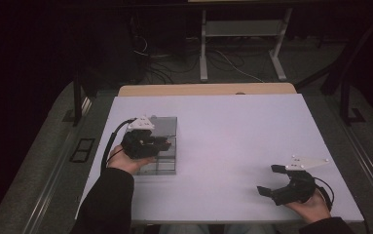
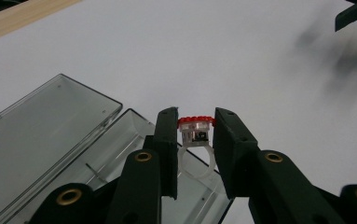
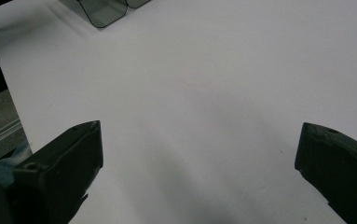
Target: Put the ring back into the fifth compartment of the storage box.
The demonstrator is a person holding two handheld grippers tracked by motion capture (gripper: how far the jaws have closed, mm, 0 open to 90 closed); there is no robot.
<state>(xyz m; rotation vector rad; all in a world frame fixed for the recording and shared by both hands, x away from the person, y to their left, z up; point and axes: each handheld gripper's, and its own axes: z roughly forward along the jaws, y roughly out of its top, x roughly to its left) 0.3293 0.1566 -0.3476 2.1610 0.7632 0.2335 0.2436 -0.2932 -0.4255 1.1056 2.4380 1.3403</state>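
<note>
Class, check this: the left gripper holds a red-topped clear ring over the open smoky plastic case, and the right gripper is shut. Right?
Not quite. The right gripper is open, fingers spread wide in the right gripper view. The left gripper does hold the ring over the case.

The table top [image 1: 233, 141] looks like a smooth matt white sheet, with a strip of pale wood [image 1: 208, 89] poking out along its far edge. The box [image 2: 50, 135] is clear smoky plastic, pretty glossy with light catching its edges, and the little ring [image 2: 195, 140] pinched between the left gripper [image 2: 195, 154] jaws is see-through plastic with a red top. Both the left gripper and the right gripper [image 3: 199, 158] have matt black plastic jaws, slightly rough, and the left one has shiny brass-looking rivets [image 2: 143, 156].
</note>
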